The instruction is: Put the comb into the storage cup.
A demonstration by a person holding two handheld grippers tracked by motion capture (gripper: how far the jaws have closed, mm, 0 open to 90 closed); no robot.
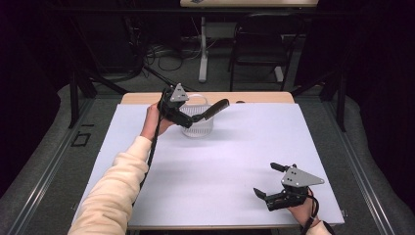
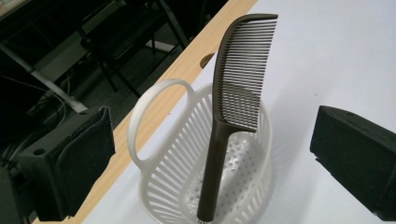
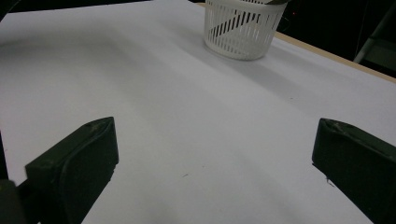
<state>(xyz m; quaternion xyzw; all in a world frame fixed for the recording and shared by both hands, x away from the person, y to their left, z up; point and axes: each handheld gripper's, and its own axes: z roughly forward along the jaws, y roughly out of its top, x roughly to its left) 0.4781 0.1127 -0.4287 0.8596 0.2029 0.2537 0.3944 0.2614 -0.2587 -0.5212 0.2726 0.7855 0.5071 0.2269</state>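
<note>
comb [image 2: 243,74] parked in basket [image 2: 187,186], backing off
comb stands handle-down in the white basket at the far edge of the tabletop [image 1: 220,161], leaning on the rim. my left fingers [image 2: 70,163] are spread wide, touching nothing; i'd pull straight back w/o clipping it. right fingers [image 3: 74,163] wide too, low & well apart.

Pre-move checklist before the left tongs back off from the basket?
1. Comb standing handle-down in the white basket: ok.
2. Left tongs open, jaws wide either side of the comb and not touching it: ok.
3. Comb settled: cannot tell; it leans out over the rim.
4. Basket upright on the white table: ok.
5. Right tongs open, holding nothing, well away from the basket: ok.
</note>
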